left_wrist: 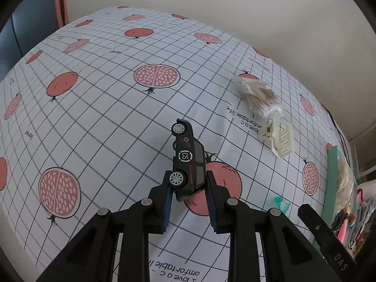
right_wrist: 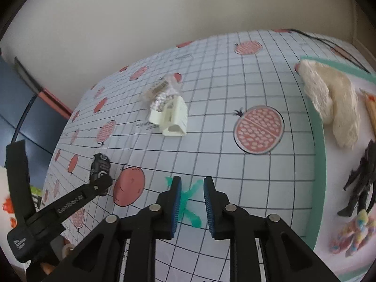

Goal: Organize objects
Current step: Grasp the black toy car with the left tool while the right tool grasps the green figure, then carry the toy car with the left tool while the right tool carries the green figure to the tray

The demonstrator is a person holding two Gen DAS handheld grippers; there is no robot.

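Note:
A black toy car with grey wheels sits between the blue pads of my left gripper, which is shut on its rear end. The car's nose points away and its side faces the camera. In the right wrist view the same car is low over the pomegranate-print cloth at the left, and I cannot tell whether it touches. My right gripper hovers over a green tape cross. Its jaws stand narrowly apart with nothing between them.
A bag of cotton swabs and a cream clip lie together further back. At the right stands a teal-rimmed tray with a fuzzy cream piece, a black figure and a colourful soft toy. A wall runs behind the table.

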